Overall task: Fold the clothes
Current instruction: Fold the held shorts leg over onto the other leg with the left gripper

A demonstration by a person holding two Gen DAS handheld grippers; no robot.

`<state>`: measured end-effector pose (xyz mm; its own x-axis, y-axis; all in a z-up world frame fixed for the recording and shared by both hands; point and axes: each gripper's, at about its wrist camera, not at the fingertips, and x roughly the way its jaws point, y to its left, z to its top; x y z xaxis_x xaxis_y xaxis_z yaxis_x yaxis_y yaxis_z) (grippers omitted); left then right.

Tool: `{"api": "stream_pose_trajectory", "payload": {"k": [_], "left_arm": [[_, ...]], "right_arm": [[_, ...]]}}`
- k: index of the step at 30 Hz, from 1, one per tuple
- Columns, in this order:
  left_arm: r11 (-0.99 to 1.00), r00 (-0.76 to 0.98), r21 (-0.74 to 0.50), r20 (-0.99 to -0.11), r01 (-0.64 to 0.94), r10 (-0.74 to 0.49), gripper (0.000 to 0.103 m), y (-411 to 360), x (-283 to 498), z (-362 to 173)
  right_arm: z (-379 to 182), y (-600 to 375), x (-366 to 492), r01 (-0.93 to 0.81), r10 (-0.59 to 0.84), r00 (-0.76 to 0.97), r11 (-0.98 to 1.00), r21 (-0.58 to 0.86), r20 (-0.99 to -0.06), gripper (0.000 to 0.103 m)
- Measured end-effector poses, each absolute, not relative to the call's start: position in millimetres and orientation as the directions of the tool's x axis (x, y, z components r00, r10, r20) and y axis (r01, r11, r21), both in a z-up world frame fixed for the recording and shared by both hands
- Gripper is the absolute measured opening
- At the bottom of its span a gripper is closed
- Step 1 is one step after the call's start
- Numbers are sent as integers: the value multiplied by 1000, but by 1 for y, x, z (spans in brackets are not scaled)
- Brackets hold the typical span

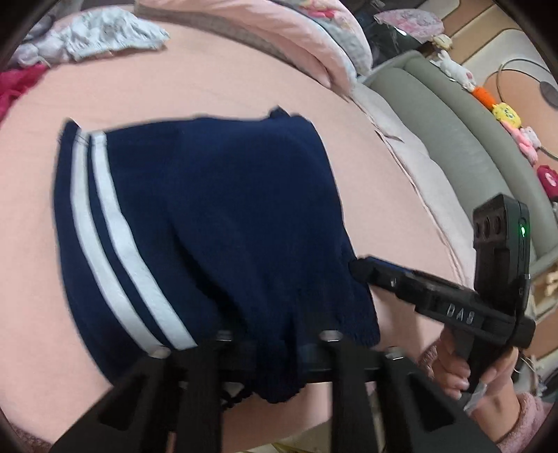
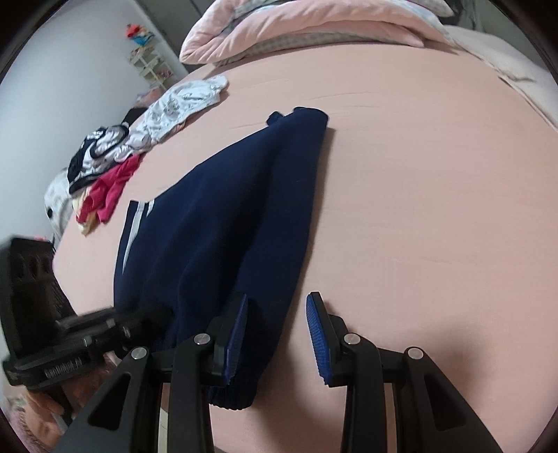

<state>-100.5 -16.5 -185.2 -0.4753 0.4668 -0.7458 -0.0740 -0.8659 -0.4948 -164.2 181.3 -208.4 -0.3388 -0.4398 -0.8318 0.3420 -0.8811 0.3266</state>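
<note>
While a pink bed sheet (image 2: 418, 209) stretches across nearly everything in view, we see a rumpled pink quilt (image 2: 314, 28) heaped at its far end and a grey padded bed frame (image 1: 464, 132) along one side, with small plush toys (image 1: 505, 118) lined up on it. A loose pile of laundry (image 2: 115, 156), white, black and magenta pieces, sits near the far left edge of the bed in the right wrist view; a pale wall and a small shelf (image 2: 150, 66) stand beyond it.

In the middle of the sheet lies the navy garment (image 1: 216, 216), folded lengthwise into a long band, with two white stripes (image 1: 104, 223) running down one side and a ribbed cuff or hem at the near end. Its surface is fairly smooth, with soft creases.

Our left gripper (image 1: 279, 343) is at the garment's near end, fabric bunched between its fingers; they are mostly hidden by cloth, so we cannot tell how tightly they close. Our right gripper (image 2: 277, 331) is spread wide, its blue-padded left finger resting on the garment's edge, the other over bare sheet.
</note>
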Motion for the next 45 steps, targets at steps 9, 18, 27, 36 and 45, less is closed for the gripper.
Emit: {"api": "stream_pose_trajectory", "payload": {"k": [9, 18, 27, 36, 45], "left_arm": [[-913, -585, -395, -717, -106, 378, 6, -26, -101, -116], [-913, -546, -408, -769, 17, 333, 6, -68, -96, -142], [-892, -515, -443, -787, 89, 340, 6, -80, -80, -192], [-907, -523, -416, -788, 62, 326, 12, -92, -67, -174], [-814, -548, -545, -752, 203, 366, 35, -130, -46, -190]], "right_arm": [[-188, 176, -170, 390, -468, -394, -864, 317, -791, 34], [-182, 145, -155, 490, -513, -366, -816, 308, -777, 34], [-207, 133, -153, 504, -451, -342, -828, 244, -824, 34], [-207, 168, -169, 401, -460, -330, -859, 319, -824, 34], [-232, 155, -170, 385, -510, -190, -825, 414, -839, 48]]}}
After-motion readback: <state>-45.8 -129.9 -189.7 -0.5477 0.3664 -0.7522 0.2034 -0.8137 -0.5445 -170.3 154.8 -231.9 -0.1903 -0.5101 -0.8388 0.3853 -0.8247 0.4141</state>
